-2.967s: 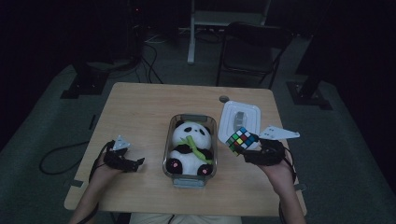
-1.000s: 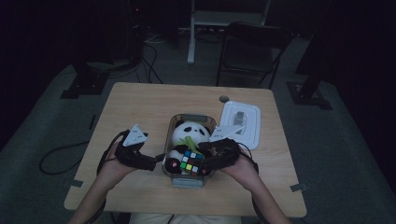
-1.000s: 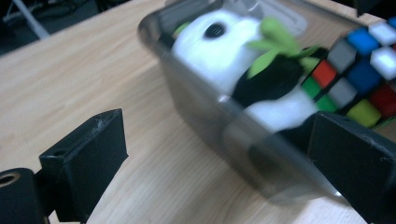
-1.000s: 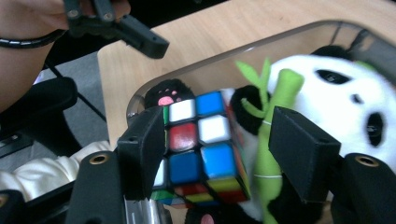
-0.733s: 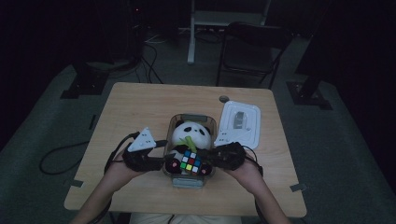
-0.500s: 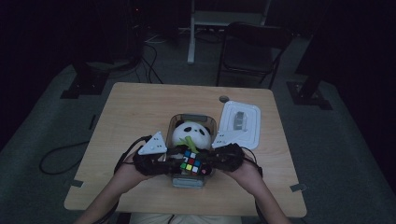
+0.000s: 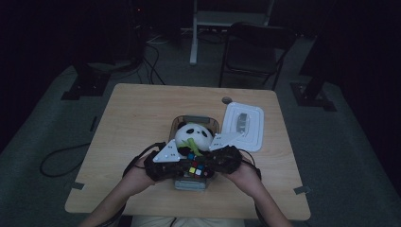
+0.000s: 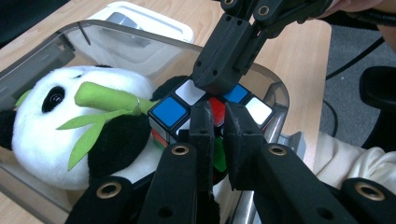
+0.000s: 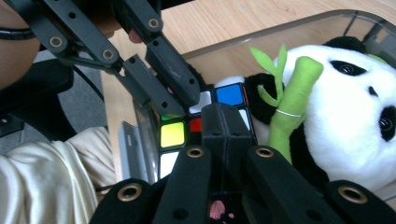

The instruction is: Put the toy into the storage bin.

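Cube [image 7: 196, 169] sits in the near end of the clear bin [image 7: 196, 121], pressed against the panda's [image 7: 194, 137] belly. The left gripper [image 8: 219, 122] has its 2 jaws nearly together, a narrow gap between them, tips at the cube's near face; whether they pinch anything I cannot tell. The right gripper [image 9: 226, 117] has its jaws closed flat against each other, tips resting on the cube's top. In the high view both grippers meet over the bin's near end, left [image 7: 176, 164] and right [image 7: 218, 160], hands behind them.

The panda fills the rest of the bin, lying on its back, with a green bamboo stalk [image 8: 106, 99] across its chest just beside the cube, crowding it. The white lid [image 7: 243, 126] lies flat on the worktop [image 7: 137, 113], just right of the bin.

The worktop is pale wood grain with a round cable hole. Grey carpet, a dark chair [image 7: 255, 49] and cables lie beyond, in dim light.

The panda is soft plush, the bin smooth clear plastic with rounded corners, the cube glossy with black-edged stickers.
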{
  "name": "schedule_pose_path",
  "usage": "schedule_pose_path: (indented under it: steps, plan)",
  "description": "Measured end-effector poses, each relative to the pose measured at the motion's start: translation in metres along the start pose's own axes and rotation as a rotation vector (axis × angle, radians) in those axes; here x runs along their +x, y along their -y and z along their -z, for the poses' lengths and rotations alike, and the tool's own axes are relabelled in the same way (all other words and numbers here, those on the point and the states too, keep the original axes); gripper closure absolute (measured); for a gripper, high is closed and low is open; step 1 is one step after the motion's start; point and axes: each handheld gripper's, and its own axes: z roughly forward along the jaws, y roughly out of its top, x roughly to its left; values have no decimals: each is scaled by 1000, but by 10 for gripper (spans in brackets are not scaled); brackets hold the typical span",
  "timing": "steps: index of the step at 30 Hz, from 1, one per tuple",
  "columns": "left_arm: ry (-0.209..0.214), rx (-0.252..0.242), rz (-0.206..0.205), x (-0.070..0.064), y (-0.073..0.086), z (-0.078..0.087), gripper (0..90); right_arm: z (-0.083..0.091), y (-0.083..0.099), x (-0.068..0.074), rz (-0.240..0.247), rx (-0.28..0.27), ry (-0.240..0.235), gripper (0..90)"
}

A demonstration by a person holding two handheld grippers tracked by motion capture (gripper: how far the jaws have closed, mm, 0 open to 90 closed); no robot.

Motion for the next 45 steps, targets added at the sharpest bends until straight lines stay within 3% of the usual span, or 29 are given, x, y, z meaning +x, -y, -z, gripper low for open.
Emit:
schedule_pose_path:
  steps: [5, 9, 13, 17, 22, 26, 30, 32, 35, 41, 45]
  plan:
    - [25, -1, 16, 4, 3, -7, 900, -2, 5, -1, 2, 27, 35, 900]
    - [37, -7, 26, 6, 3, -10, 900, -4, 11, -8, -30, 27, 4, 900]
    - [37, -4, 41, 14, 4, -11, 900, -8, 6, -9, -17, 43, 34, 900]
    - [40, -1, 50, 19, 6, -12, 900, -12, 3, -13, -27, 48, 32, 900]
    - [100, 23, 56, 19, 10, -24, 900, -21, 3, -13, -31, 76, 33, 900]
    - [104, 20, 63, 20, 9, -26, 900, -22, 4, -14, -35, 80, 31, 900]
    - [79, 28, 35, 17, 3, -24, 900, -20, 4, -17, -43, 74, 15, 900]
    - [36, 17, 20, 16, -3, -18, 900, -16, 2, -18, -46, 63, 8, 900]
    - [19, -7, 13, 15, -9, -8, 900, -11, 1, -19, -46, 59, 5, 900]
    - [14, 3, 19, 17, -12, 1, 879, -4, -3, -23, -61, 10, 2, 900]
    - [22, 32, 33, 22, -8, -4, 879, -6, -10, -22, -47, 22, 4, 900]
